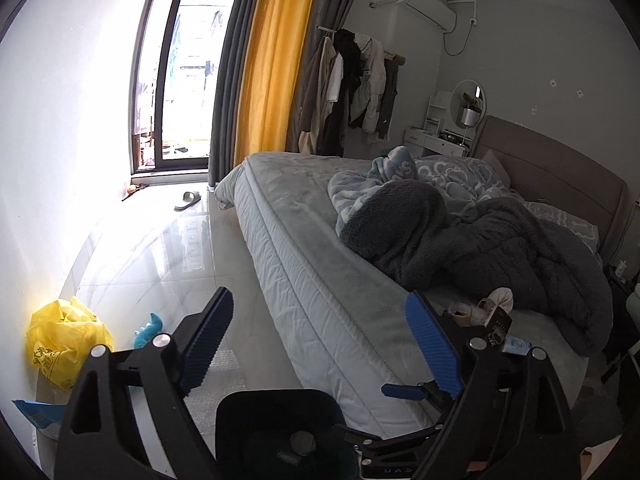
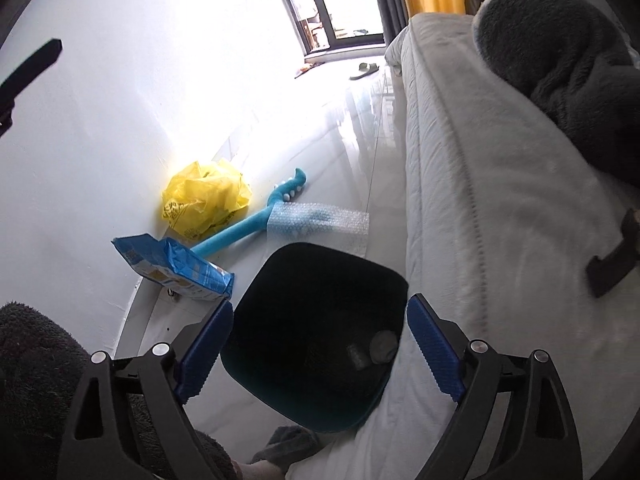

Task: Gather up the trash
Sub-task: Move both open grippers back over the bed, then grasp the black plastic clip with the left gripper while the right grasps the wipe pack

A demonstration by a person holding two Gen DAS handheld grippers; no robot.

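Through my left camera, my left gripper (image 1: pixel 320 340) stands wide, nothing between its blue pads. Below it, at six o'clock, sits the black bin (image 1: pixel 280 420), its rim just under the fingers. At eight o'clock a crumpled yellow bag (image 1: pixel 64 340) lies against the wall (image 1: pixel 60 120), carrying dark printing too small for me to read. Beside it peeks the blue toy (image 1: pixel 150 330), and a blue packet (image 1: pixel 34 414) shows at the lower left edge. On the bed (image 1: pixel 320 280), at four o'clock, small scraps (image 1: pixel 488 312) lie at the edge of the grey blanket (image 1: pixel 480 240); one dark piece bears pale lettering I cannot make out. A slipper (image 1: pixel 187 201) rests on the floor (image 1: pixel 160 260) near the window (image 1: pixel 180 80), at eleven o'clock.

Through my right camera, my right gripper (image 2: pixel 320 348) is also spread wide and empty, straddling the bin (image 2: pixel 312 320), which holds two greyish lumps (image 2: pixel 376 350) at its bottom. At ten o'clock from the bin lies the blue packet (image 2: pixel 176 264), with yellow patches and print I cannot read. Behind it sits the yellow bag (image 2: pixel 204 200), its black printing illegible. The blue toy (image 2: pixel 248 224) runs under a sheet of bubble wrap (image 2: pixel 320 226), at twelve o'clock.
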